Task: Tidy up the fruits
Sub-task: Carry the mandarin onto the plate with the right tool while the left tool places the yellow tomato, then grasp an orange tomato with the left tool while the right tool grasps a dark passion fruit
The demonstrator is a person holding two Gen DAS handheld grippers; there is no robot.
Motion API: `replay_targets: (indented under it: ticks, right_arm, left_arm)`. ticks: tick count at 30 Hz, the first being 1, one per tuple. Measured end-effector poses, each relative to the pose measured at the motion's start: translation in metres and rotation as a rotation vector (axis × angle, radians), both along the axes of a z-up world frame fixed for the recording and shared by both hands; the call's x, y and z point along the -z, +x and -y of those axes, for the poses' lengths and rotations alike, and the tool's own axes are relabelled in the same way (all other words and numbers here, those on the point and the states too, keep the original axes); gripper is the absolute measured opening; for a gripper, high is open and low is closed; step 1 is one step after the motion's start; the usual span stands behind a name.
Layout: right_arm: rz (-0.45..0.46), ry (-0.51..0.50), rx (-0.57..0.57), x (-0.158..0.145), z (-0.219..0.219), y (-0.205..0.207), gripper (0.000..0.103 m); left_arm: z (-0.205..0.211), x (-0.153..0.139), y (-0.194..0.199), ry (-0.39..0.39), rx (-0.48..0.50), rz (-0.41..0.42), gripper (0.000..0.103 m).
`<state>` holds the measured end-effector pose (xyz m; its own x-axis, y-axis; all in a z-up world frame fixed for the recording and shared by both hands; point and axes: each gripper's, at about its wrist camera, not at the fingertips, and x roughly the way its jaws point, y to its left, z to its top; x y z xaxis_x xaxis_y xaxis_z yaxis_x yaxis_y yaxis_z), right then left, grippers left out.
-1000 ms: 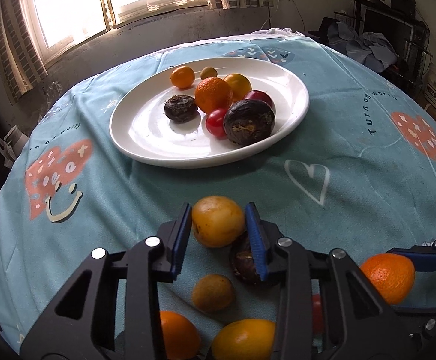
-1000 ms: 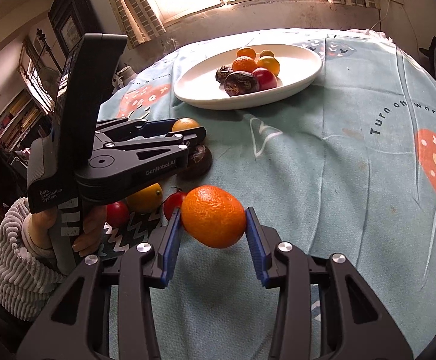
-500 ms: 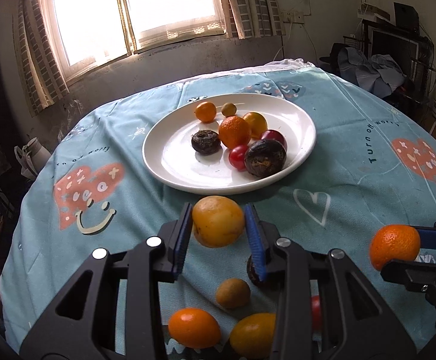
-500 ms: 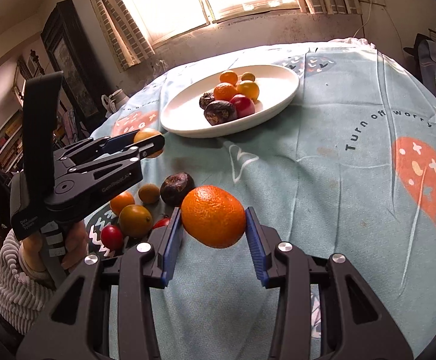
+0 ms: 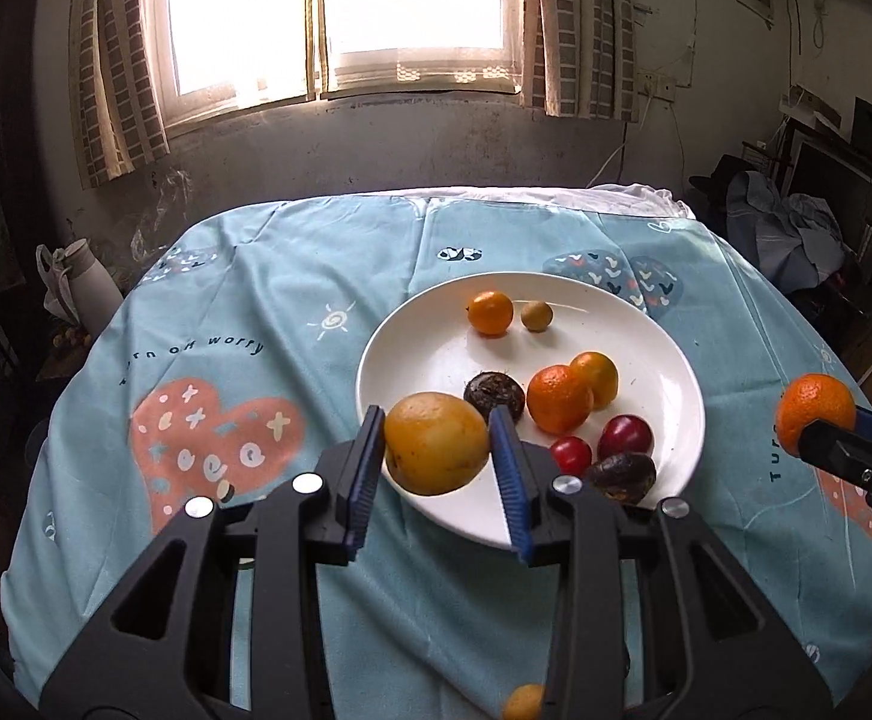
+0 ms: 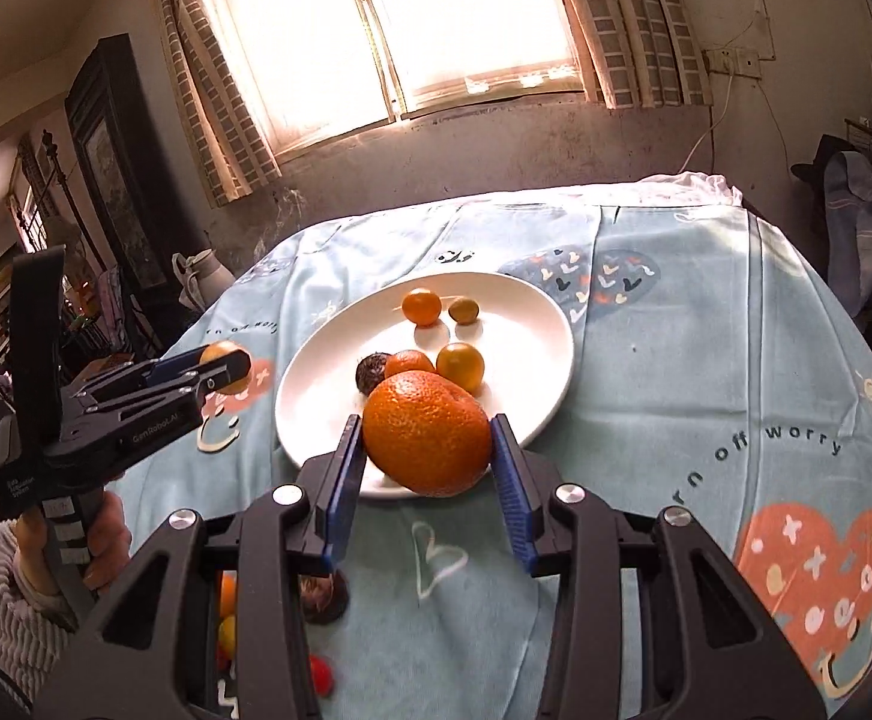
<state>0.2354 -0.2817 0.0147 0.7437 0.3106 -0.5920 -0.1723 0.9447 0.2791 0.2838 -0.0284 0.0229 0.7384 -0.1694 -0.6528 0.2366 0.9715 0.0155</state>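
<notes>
Bright window [image 5: 339, 18] at 12 o'clock — checked curtains [image 5: 580, 30], stained wall [image 5: 411, 150]; dark cabinet [image 6: 105, 180] at 9 o'clock.

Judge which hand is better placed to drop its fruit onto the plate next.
Left, probably: the left gripper holds its yellow fruit at the plate rim; the right gripper's orange hangs beside it.

Place: I am looking into a lived-in home room.
Evidence: curtained window [image 5: 339, 18] glowing top centre, patterned tablecloth [image 5: 267, 312] covering the table, clothes pile [image 5: 796, 228] lying right.
</notes>
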Motion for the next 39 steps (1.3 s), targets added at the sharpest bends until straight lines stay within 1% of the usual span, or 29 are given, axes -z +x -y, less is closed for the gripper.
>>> replay_targets:
  ticks: [2,4,6,7,8,9,10,12,15,16,18,21,25,29,32,34,37,39]
  right_arm:
    - [-0.027,0.006,0.02,0.011,-0.003,0.027,0.042]
    - [-0.061,-0.009,0.035,0.026,-0.005,0.049,0.042]
    - [-0.079,-0.006,0.045,0.04,-0.005,0.065,0.044]
    - [-0.087,-0.007,0.046,0.045,-0.005,0.069,0.047]
    - [-0.094,-0.011,0.047,0.048,-0.005,0.071,0.058]
    - [-0.089,-0.01,0.046,0.047,-0.004,0.069,0.063]
    - [-0.064,0.0,0.044,0.042,-0.003,0.064,0.063]
    - [-0.016,0.022,0.048,0.028,-0.001,0.052,0.063]
    - [0.025,0.056,0.026,0.007,0.001,0.028,0.063]
    - [0.034,0.057,0.019,0.002,0.0,0.017,0.063]
    - [0.05,0.052,-0.002,-0.003,-0.003,-0.005,0.063]
    - [0.061,0.047,-0.022,0.004,-0.007,-0.039,0.063]
    - [0.032,0.035,-0.042,0.025,-0.011,-0.069,0.063]
    - [-0.007,0.024,-0.061,0.037,-0.014,-0.071,0.063]
    - [-0.011,0.025,-0.06,0.038,-0.012,-0.07,0.063]
    - [-0.016,0.029,-0.054,0.039,-0.009,-0.069,0.063]
    - [-0.024,0.032,-0.048,0.041,-0.007,-0.068,0.063]
    - [-0.027,0.031,-0.049,0.041,-0.007,-0.067,0.063]
  left_arm:
    - [0.004,0.013,0.016,-0.018,-0.009,-0.031,0.036]
    - [0.006,0.029,0.028,-0.037,-0.014,-0.079,0.036]
    - [0.01,0.045,0.036,-0.035,-0.002,-0.119,0.037]
    - [0.012,0.051,0.038,-0.024,0.009,-0.135,0.038]
    - [0.013,0.055,0.038,-0.018,0.012,-0.141,0.038]
    - [0.012,0.057,0.038,-0.012,0.009,-0.138,0.046]
    - [0.011,0.057,0.037,-0.01,0.005,-0.129,0.057]
    - [0.007,0.05,0.033,-0.023,0.001,-0.106,0.058]
    - [-0.003,0.035,0.018,-0.054,0.002,-0.083,0.058]
    - [-0.008,0.031,0.01,-0.056,-0.002,-0.072,0.063]
    - [-0.018,0.027,-0.009,-0.044,-0.014,-0.05,0.067]
    - [-0.035,0.029,-0.04,-0.024,-0.025,-0.042,0.068]
    - [-0.055,0.044,-0.079,-0.007,-0.031,-0.066,0.07]
    - [-0.064,0.06,-0.102,0.012,-0.018,-0.114,0.07]
    - [-0.06,0.061,-0.113,0.009,0.022,-0.111,0.07]
    - [-0.055,0.063,-0.115,0.012,0.05,-0.112,0.07]
    - [-0.049,0.07,-0.115,0.023,0.075,-0.145,0.07]
    - [-0.045,0.071,-0.117,0.018,0.102,-0.152,0.07]
